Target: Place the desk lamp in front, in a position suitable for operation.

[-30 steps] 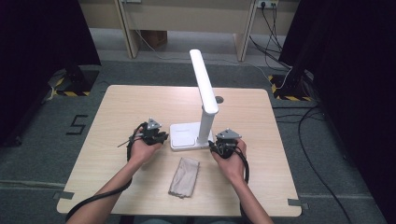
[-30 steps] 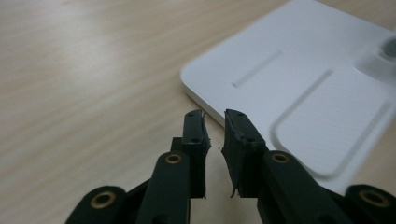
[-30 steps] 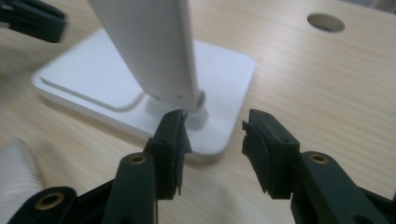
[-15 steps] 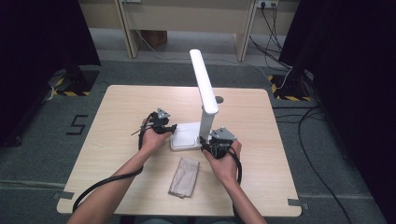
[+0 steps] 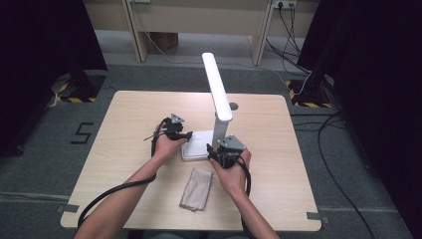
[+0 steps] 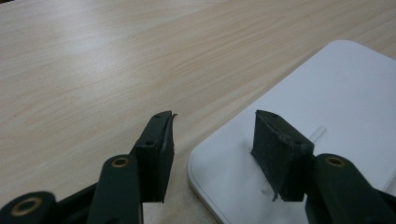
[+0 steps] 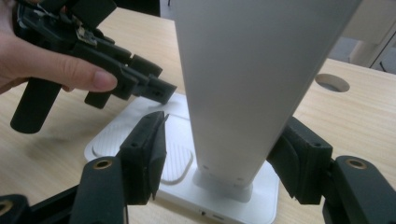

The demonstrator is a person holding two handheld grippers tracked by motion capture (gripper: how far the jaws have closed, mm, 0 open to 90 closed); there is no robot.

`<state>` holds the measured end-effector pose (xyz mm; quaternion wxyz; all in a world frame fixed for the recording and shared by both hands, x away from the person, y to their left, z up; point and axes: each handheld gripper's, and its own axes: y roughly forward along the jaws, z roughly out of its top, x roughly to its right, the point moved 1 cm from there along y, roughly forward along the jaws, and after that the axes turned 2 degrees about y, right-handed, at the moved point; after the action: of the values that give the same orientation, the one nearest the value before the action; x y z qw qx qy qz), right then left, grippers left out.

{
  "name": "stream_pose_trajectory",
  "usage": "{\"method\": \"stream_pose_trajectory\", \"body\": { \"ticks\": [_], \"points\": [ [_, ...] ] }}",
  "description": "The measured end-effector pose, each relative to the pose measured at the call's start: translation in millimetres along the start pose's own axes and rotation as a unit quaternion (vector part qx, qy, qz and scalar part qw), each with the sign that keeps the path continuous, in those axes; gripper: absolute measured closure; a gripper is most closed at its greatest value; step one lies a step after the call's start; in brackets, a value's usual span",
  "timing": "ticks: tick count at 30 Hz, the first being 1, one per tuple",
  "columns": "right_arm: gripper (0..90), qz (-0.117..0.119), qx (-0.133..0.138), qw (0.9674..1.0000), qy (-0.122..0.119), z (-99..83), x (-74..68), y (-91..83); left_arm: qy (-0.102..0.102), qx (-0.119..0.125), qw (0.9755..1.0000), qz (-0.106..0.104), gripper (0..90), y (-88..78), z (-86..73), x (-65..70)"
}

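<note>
White lamp (image 5: 217, 99) (base and post) is straddled by both grippers' just-opened, wide jaws; closing on it is called for next.

The surface (image 5: 124, 149) looks like pale wood laminate, smooth, with fine straight grain and a soft sheen at the upper left of the left gripper view. The lamp base (image 6: 327, 93) at the right of that view is white plastic, smooth and satin; in the right gripper view it carries 2 finely ribbed patches. The lamp post (image 7: 252, 70), centre of that view, is smooth matt white plastic. The left gripper (image 6: 212, 140) and right gripper (image 7: 219, 158) have matt black plastic jaws with brass-coloured rivets; the pads (image 6: 280, 149) look rough and frayed. The cloth (image 5: 196, 189), lower centre of the high view, is soft, creased beige fabric
</note>
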<state>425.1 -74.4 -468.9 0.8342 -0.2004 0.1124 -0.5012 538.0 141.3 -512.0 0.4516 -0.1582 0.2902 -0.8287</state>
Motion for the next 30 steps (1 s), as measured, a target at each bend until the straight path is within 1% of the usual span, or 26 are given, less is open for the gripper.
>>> {"method": "stream_pose_trajectory", "body": {
  "ticks": [2,3,6,8,9,10,11,13,14,15,16,18,19,20,21,22,23,25,26,27,28,29,30],
  "points": [
    [40.1,-0.004,0.007,1.0000,-0.001,1.6,-0.9,1.1,0.000,-0.002,1.0000,0.001,47.0,0.7,1.1,0.4],
    [40.0,-0.006,0.007,1.0000,0.002,2.1,-1.7,1.1,-0.004,-0.001,1.0000,0.001,47.0,1.4,1.3,1.0],
    [41.5,-0.010,0.011,0.9999,0.007,2.7,-2.6,1.8,-0.006,0.002,1.0000,-0.002,46.6,2.8,1.8,1.9],
    [47.4,-0.017,0.018,0.9997,0.009,1.5,-1.3,1.7,-0.003,-0.002,1.0000,-0.005,46.5,2.8,2.4,2.3],
    [47.4,-0.017,0.018,0.9997,0.009,1.5,-1.3,1.7,-0.003,-0.002,1.0000,-0.005,46.5,2.8,2.4,2.3],
    [52.4,-0.021,0.020,0.9995,0.011,0.3,0.4,-0.3,-0.005,-0.005,0.9999,-0.009,46.5,2.8,2.9,2.1],
    [52.4,-0.021,0.020,0.9995,0.011,0.3,0.4,-0.3,-0.005,-0.005,0.9999,-0.009,46.5,2.8,2.9,2.1],
    [53.5,-0.019,0.020,0.9996,0.001,0.3,0.8,-0.7,-0.005,-0.007,0.9999,-0.011,46.4,2.9,3.8,2.6],
    [53.7,-0.021,0.022,0.9995,-0.012,0.6,1.8,-0.5,0.000,-0.014,0.9998,-0.011,46.3,2.3,5.0,2.7],
    [53.8,-0.020,0.022,0.9995,-0.013,0.5,1.9,-0.5,0.000,-0.014,0.9998,-0.011,46.3,2.3,5.0,2.7],
    [53.9,-0.016,0.019,0.9996,-0.014,0.8,2.4,-0.6,0.005,-0.017,0.9998,-0.012,46.2,2.1,5.5,2.4],
    [54.0,-0.014,0.017,0.9996,-0.018,1.1,3.5,-0.8,0.004,-0.015,0.9998,-0.012,46.2,2.7,6.1,2.9],
    [54.1,-0.008,0.016,0.9997,-0.017,1.3,4.3,-0.5,0.003,-0.014,0.9998,-0.013,46.1,2.9,6.2,3.2],
    [54.2,0.004,0.017,0.9995,-0.025,1.7,7.9,-0.4,0.004,-0.015,0.9998,-0.015,46.2,2.9,6.3,3.4],
    [54.2,0.004,0.017,0.9995,-0.025,1.7,7.9,-0.4,0.004,-0.015,0.9998,-0.015,46.3,2.9,6.3,3.4],
    [54.2,0.018,0.014,0.9992,-0.032,2.2,11.7,-0.2,0.007,-0.016,0.9997,-0.017,46.3,2.6,6.5,3.3],
    [54.2,0.020,0.013,0.9991,-0.034,2.4,12.7,-0.3,0.008,-0.016,0.9997,-0.017,46.4,2.0,6.8,3.2],
    [54.2,0.035,0.013,0.9985,-0.041,2.5,16.1,0.0,0.009,-0.015,0.9997,-0.017,46.7,1.4,7.3,3.0],
    [54.2,0.035,0.013,0.9985,-0.041,2.5,16.1,0.0,0.015,-0.018,0.9996,-0.017,46.7,0.2,7.8,1.8],
    [54.2,0.042,0.012,0.9981,-0.043,2.7,17.6,0.0,0.011,-0.015,0.9997,-0.017,46.7,-0.5,8.7,1.8],
    [54.2,0.058,0.011,0.9968,-0.054,3.2,21.7,0.3,0.010,-0.013,0.9997,-0.018,47.0,-1.5,9.7,1.1],
    [54.2,0.058,0.011,0.9968,-0.054,3.2,21.7,0.3,0.010,-0.013,0.9997,-0.018,47.2,-1.5,9.7,1.1],
    [54.2,0.072,0.013,0.9952,-0.064,3.6,25.0,0.8,0.011,-0.012,0.9997,-0.018,47.8,-2.2,10.1,0.2]
  ]
}}
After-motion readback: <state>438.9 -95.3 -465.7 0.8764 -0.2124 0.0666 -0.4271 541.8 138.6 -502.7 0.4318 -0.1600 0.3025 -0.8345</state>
